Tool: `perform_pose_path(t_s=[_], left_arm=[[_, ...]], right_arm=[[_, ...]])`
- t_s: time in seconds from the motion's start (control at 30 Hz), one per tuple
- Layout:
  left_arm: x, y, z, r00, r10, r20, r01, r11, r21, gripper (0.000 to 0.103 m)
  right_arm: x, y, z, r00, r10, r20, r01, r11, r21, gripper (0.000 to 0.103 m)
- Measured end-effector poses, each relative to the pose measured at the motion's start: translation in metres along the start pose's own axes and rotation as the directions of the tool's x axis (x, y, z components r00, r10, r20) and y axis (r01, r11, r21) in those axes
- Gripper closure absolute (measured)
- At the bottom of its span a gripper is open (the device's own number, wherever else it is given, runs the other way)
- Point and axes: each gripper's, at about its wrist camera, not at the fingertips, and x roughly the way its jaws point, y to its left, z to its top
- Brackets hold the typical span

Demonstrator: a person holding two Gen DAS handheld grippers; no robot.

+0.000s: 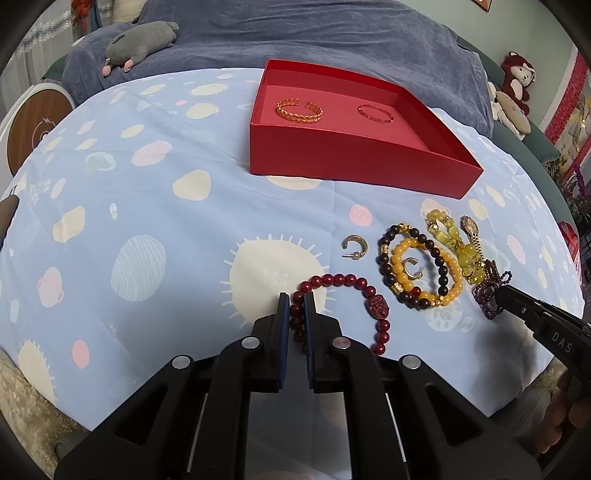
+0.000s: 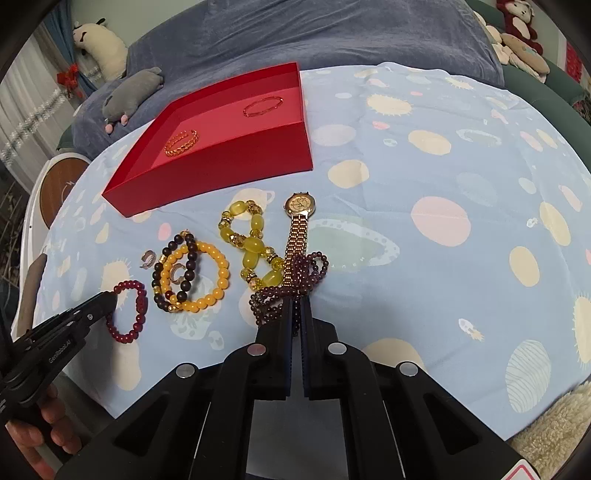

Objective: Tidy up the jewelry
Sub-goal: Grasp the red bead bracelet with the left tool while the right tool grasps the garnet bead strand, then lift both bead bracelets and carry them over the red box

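A red box (image 1: 354, 162) (image 2: 236, 162) holds a gold cuff (image 1: 299, 110) and a thin red bangle (image 1: 375, 113). On the blue sheet lie two earrings (image 1: 354, 246), a dark bead bracelet (image 1: 441, 266), an orange bead bracelet (image 1: 452, 280), a yellow-green bracelet (image 2: 255, 243) and a gold watch (image 2: 300, 221). My left gripper (image 1: 296, 301) is shut on the dark red bead bracelet (image 1: 343, 282), which rests on the sheet. My right gripper (image 2: 295, 304) is shut on the purple bead strand (image 2: 291, 277), which also rests there.
A grey plush toy (image 1: 142, 40) lies on the dark blue blanket (image 1: 332, 33) behind the box. More plush toys (image 1: 515, 92) sit at the far right. A round wooden-topped device (image 1: 35, 125) stands at the left. A cream fleece (image 2: 554, 424) lies at the near edge.
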Motion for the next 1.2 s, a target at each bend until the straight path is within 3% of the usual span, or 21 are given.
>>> perform_pose_path(t_s=[0.87,1.2], left_arm=[[-0.052,0.006,0.028,0.994,-0.083,0.064,0.087,0.994,-0.058,0.096],[-0.069,-0.004,0.091,0.979,-0.131,0.159,0.140,0.989,-0.046,0.096]], right_arm=[[-0.037,-0.005,0.010,0.994,0.062,0.091,-0.067,0.997,0.046,0.099],[-0.050,0.004,0.070,0.978,0.120,0.170,-0.126,0.992,0.023,0.099]])
